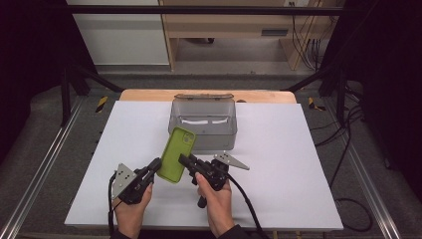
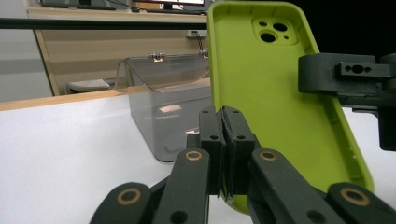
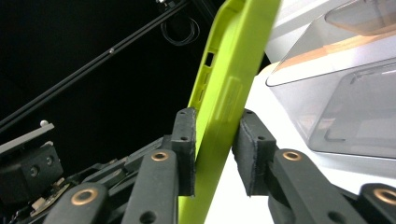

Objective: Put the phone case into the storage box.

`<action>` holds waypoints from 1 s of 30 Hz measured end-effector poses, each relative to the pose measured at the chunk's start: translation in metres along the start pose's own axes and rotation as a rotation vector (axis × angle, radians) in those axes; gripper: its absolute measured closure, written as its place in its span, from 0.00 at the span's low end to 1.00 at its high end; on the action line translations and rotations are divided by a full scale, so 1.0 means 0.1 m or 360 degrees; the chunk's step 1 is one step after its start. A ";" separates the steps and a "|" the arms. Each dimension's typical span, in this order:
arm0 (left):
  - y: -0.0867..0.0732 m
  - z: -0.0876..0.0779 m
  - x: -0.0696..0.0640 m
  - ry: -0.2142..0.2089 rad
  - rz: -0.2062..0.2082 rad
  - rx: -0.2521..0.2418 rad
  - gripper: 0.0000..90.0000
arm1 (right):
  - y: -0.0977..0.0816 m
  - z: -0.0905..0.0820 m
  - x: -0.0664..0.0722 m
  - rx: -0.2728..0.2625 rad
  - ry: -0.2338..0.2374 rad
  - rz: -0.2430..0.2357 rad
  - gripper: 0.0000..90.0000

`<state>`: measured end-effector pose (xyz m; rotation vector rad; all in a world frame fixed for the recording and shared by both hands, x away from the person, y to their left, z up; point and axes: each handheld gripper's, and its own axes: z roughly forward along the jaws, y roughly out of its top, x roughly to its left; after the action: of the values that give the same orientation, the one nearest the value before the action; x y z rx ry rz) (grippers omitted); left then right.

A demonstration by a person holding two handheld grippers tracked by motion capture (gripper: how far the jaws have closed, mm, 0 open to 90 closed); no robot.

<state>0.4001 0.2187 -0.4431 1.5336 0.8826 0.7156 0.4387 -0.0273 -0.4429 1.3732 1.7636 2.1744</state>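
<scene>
So on the left, the left gripper (image 1: 155,166) has its jaws pinched fully together on the lower edge of the green phone case (image 1: 176,154). In the left gripper view you can see the two black pads (image 2: 227,135) squeezed flat against each other with the case's thin rim caught between them, and the case rising up and to the right of the jaws with its camera cutout at the top, open inside facing the camera.

Moving right, the case sits tilted in the air between the two grippers, above the white table (image 1: 278,164), not touching it.

Then the right gripper (image 1: 185,160) comes at the case from its other side. In the right gripper view its jaws straddle the long edge of the case (image 3: 224,88): the left pad is right up against the case, while the right pad looks to be touching or a hair off it, hard to call.

Past both sets of jaws, farther from the hands, is a clear plastic bin (image 1: 203,124) with its lid flipped back, standing on the table just beyond the case's top end.
</scene>
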 end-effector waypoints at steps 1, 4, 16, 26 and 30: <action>0.00 0.00 0.00 -0.0001 0.0006 0.0010 0.98 | 0.00 0.00 0.00 -0.0001 0.0004 0.0010 0.81; -0.02 0.03 -0.01 -0.0004 -0.0008 0.0026 0.98 | 0.01 0.00 -0.01 -0.0003 0.0007 0.0010 0.84; -0.03 0.07 -0.06 -0.0073 0.0007 -0.0006 0.94 | 0.11 -0.08 -0.01 0.0043 -0.0031 -0.0002 0.86; 0.00 -0.07 0.19 0.0018 -0.0015 -0.0056 0.50 | 0.47 -0.43 -0.09 0.0003 -0.0192 -0.0120 0.86; -0.06 -0.02 0.28 0.0063 -0.0008 0.0016 0.39 | 0.58 -0.58 -0.11 0.0011 -0.0260 -0.0143 0.86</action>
<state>0.4131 0.2439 -0.4493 1.5298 0.9205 0.7409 0.4366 -0.0989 -0.4016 1.3993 1.7399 1.9526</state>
